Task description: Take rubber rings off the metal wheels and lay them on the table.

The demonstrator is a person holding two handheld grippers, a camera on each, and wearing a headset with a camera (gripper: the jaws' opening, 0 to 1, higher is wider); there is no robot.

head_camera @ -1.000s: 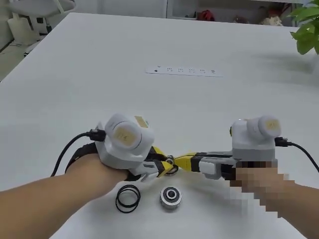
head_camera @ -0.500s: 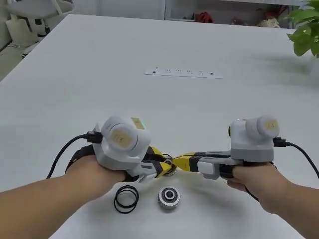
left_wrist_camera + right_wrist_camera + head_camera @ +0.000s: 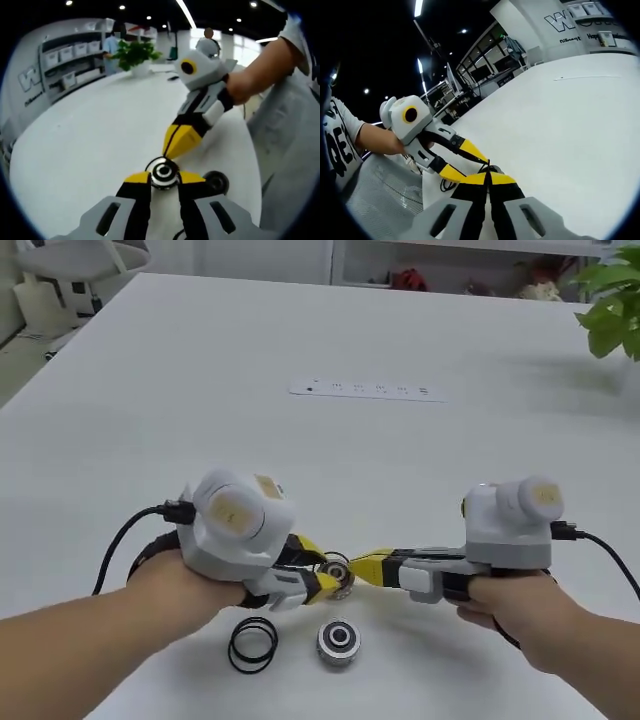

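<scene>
Head view: left gripper [image 3: 322, 581] clamps a metal wheel [image 3: 338, 574]; right gripper [image 3: 360, 568], jaws closed, seemingly pinches its rubber ring [image 3: 488, 165]. Freed rings [image 3: 253, 642] lie at seven o'clock. Next, the ring needs peeling toward three o'clock.

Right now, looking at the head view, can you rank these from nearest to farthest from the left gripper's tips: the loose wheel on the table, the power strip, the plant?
1. Loose metal wheel, on the table just on the person's side of the left gripper.
2. Power strip, mid-table, well beyond.
3. Plant, far right corner.
</scene>
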